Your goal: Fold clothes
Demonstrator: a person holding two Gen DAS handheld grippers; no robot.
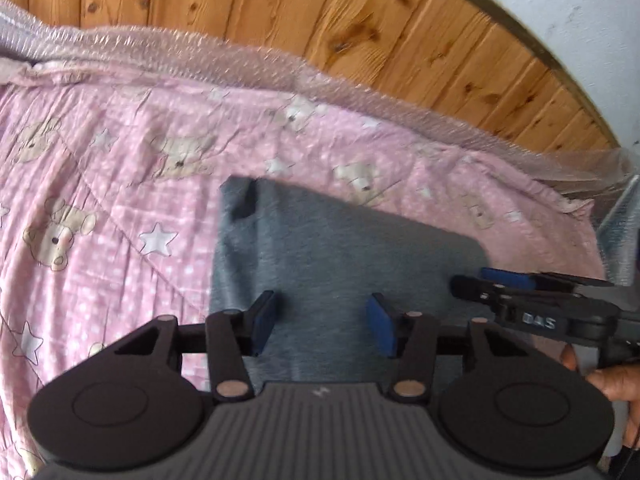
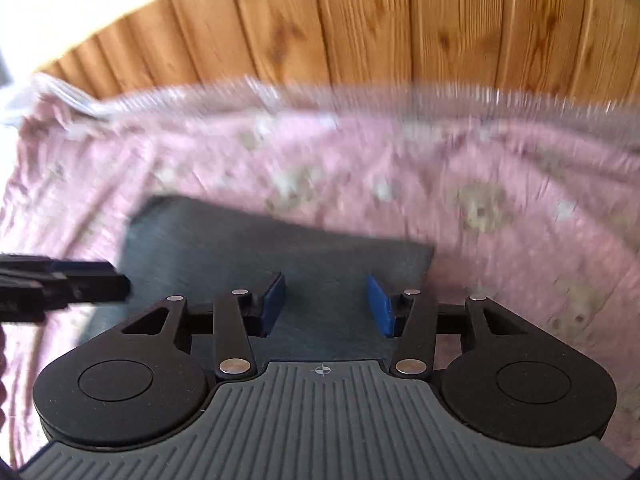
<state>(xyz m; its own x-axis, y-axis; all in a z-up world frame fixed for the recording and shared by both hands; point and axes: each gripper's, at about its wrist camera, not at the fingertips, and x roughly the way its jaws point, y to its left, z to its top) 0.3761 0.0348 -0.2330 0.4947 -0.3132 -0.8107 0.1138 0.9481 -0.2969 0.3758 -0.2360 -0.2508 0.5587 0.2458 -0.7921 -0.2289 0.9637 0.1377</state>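
A dark grey garment (image 1: 320, 248) lies folded flat into a rough rectangle on the pink bedspread (image 1: 120, 184). My left gripper (image 1: 322, 322) hovers over its near part, open, with nothing between the blue pads. In the right wrist view the same grey garment (image 2: 248, 248) lies below my right gripper (image 2: 326, 306), which is also open and holds nothing. That view is blurred. The right gripper (image 1: 496, 284) shows from the side at the garment's right edge in the left wrist view. The left gripper (image 2: 80, 280) shows at the garment's left edge in the right wrist view.
The pink bedspread has bears and stars printed on it. Clear bubble wrap (image 1: 280, 76) runs along its far edge. Behind stands a wooden plank wall (image 1: 320, 12), with a white wall (image 1: 560, 0) at the right. A person's hand (image 1: 616, 380) holds the right gripper.
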